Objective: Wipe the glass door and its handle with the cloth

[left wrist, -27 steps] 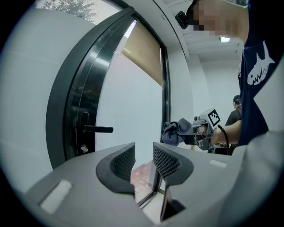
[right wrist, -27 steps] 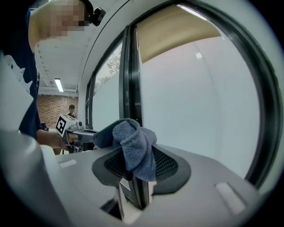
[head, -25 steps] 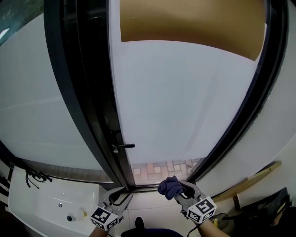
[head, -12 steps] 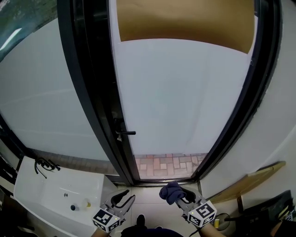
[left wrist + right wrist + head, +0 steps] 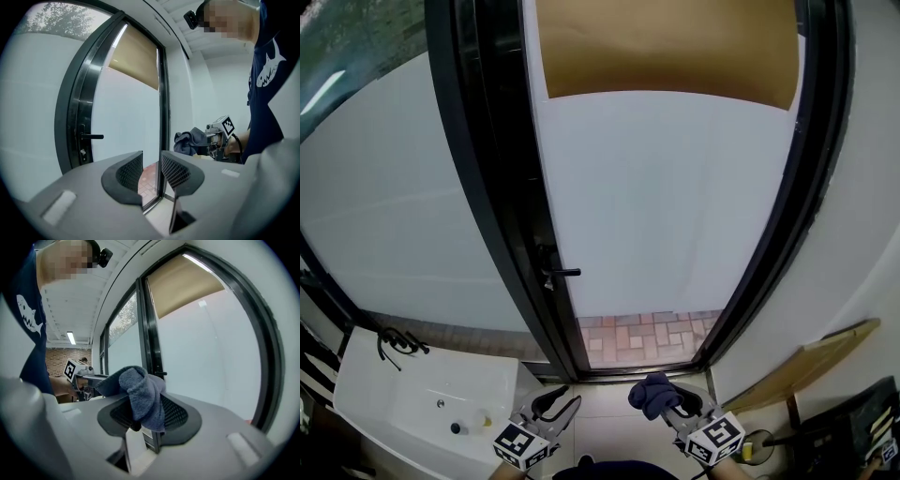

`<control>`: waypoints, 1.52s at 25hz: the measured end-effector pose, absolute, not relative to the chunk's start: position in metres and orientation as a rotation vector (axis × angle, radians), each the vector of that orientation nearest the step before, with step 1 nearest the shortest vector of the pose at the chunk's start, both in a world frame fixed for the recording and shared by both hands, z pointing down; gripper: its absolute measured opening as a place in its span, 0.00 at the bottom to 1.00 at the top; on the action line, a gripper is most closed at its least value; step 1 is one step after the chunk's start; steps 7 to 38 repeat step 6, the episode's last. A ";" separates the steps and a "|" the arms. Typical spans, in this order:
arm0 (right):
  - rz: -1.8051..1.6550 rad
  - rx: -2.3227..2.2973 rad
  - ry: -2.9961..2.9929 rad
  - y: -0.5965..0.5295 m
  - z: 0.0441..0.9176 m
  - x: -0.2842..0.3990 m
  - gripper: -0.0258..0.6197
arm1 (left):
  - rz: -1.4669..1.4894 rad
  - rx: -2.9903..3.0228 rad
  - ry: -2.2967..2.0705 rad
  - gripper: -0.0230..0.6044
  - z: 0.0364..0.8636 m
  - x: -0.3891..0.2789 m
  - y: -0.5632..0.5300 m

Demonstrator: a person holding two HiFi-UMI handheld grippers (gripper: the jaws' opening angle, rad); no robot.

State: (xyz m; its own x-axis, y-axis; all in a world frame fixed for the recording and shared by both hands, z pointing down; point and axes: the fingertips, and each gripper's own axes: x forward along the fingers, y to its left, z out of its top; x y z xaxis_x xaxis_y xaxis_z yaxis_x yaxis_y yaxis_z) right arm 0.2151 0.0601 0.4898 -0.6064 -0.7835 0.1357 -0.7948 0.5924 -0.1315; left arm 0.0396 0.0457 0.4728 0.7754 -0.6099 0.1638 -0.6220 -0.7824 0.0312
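Pinching bunched cloth (image 5: 140, 394) in right gripper (image 5: 145, 417) jaws, left gripper (image 5: 151, 171) jaws spread, empty; may drag cloth loose rubbing door (image 5: 666, 206) ahead, most bulging above jaws.

White basin (image 5: 384, 398) with black tap (image 5: 394, 339) lower left, tan blind (image 5: 666, 47) up top, wooden plank (image 5: 811, 364) right

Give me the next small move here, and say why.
Probably lift the right gripper forward until the cloth meets the glass door. The cloth is clamped in its jaws but sits low, short of the pane and the handle, so nothing is being wiped. The left gripper is open and empty.
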 end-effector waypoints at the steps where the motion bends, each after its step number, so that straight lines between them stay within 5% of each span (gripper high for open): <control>1: 0.273 1.372 -2.745 0.061 0.488 0.213 0.26 | 0.220 2.879 -0.997 0.23 0.475 0.037 0.047; 38: 0.262 1.389 -2.760 0.063 0.480 0.195 0.26 | 0.212 2.877 -0.995 0.22 0.479 0.019 0.050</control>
